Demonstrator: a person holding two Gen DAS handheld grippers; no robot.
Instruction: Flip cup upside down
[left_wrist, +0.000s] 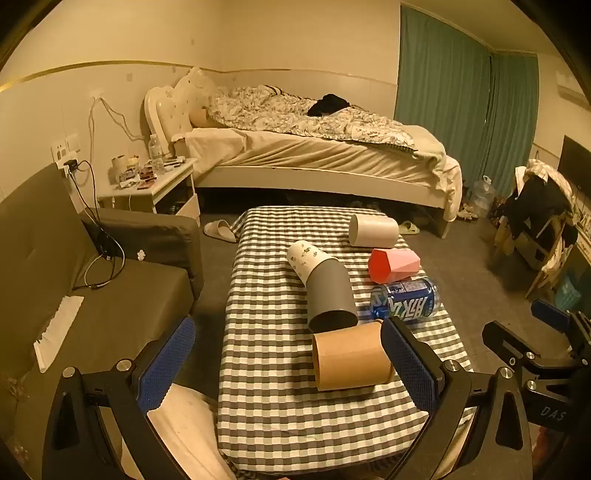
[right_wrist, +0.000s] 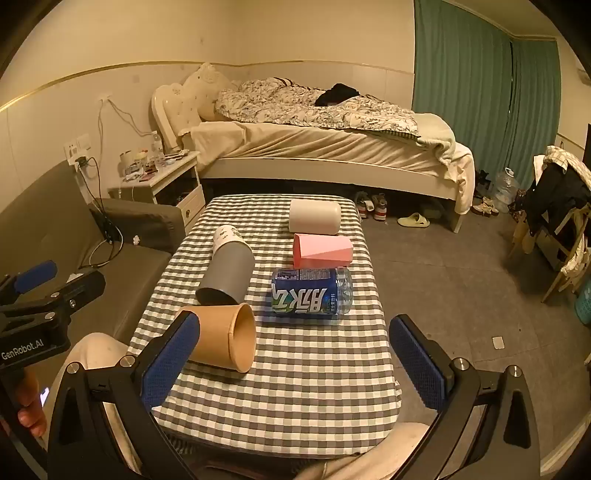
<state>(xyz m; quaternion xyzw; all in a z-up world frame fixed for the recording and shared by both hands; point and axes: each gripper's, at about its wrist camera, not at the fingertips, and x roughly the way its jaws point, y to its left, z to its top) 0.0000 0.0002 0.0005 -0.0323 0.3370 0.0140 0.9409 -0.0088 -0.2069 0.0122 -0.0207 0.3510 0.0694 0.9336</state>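
- Left wrist view: the left gripper (left_wrist: 288, 365) is spread wide and released, its blue pads low over the near end of the checkered table (left_wrist: 280, 417); the right pad sits just beside the rim end of the brown paper cup (left_wrist: 351, 356), and I cannot tell whether they touch.
- The brown paper cup lies on its side at the near middle of the table, mouth to the right.
- Just beyond it lies a grey cup (left_wrist: 328, 295) on its side, a white patterned cup (left_wrist: 308, 258) nested at its far end.
- To the right lie a blue can (left_wrist: 406, 299), a pink box (left_wrist: 393, 264) and, farthest, a white cup (left_wrist: 373, 230), all on their sides.
- The right gripper (left_wrist: 543, 332) shows at the right edge, its fingers apart.
- Right wrist view: the right gripper (right_wrist: 295, 362) is released and wide, over the near table (right_wrist: 314, 398); its left pad overlaps the closed end of the brown paper cup (right_wrist: 225, 338).
- The cup lies at near left, mouth facing right.
- The grey cup (right_wrist: 227, 275), blue can (right_wrist: 312, 291), pink box (right_wrist: 321, 249) and white cup (right_wrist: 314, 216) lie beyond.
- The left gripper (right_wrist: 40, 291) is at the left edge; a bed (right_wrist: 332, 147) stands far behind.
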